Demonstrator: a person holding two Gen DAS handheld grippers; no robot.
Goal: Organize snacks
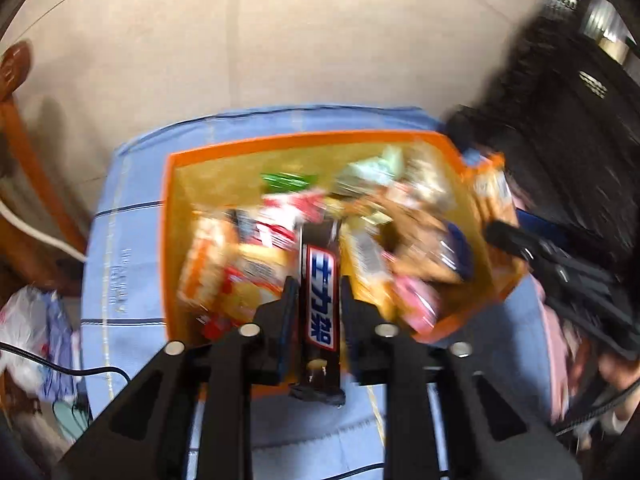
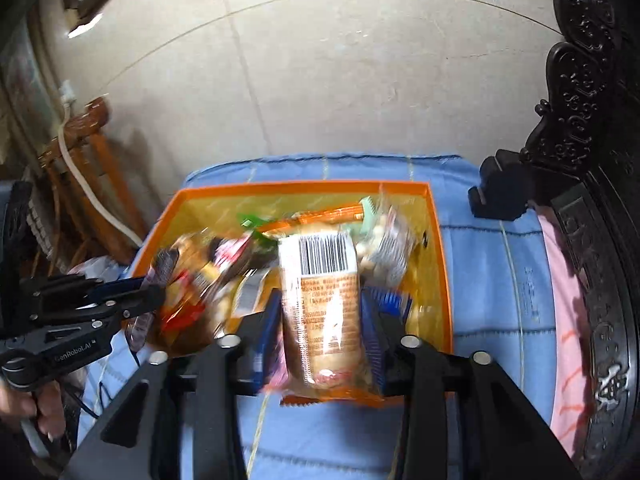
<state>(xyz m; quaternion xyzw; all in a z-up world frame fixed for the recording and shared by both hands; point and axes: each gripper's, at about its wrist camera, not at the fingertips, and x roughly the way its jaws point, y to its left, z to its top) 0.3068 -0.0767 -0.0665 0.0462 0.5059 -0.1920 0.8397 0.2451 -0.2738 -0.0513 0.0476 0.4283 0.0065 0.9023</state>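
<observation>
— Right, what have I got at the left gripper [image 1: 318,284]?

— A dark chocolate bar [image 1: 320,300] stands lengthwise between its jaws, its white lettering on a blue and red label facing my camera. There's a thin gap at each side of the wrapper, so I can't tell whether the pads are pressing on it. The picture is smeared.

— And my right gripper [image 2: 322,308]?

— A clear packet of biscuits [image 2: 320,300] with orange edges sits between the blue pads [image 2: 267,332], barcode end away from me. The jaws stand fairly wide and the packet fills nearly the whole gap; whether it is truly pinched, I cannot tell either.

— Where's the rest of the snacks?

— Below both grippers, in the orange box [image 1: 280,140]. It holds a loose heap of snack packets [image 1: 248,272], red, green, pink and orange ones mixed, too blurred to read. The box rests on a blue checked cloth [image 1: 120,240].

— Anything round that?

— In the right view the left gripper shows at the box's left edge, held by a hand [image 2: 36,404]. A dark carved piece of furniture [image 2: 580,120] stands at the right, wooden chair [image 2: 92,152] at the left, pale floor beyond.
</observation>
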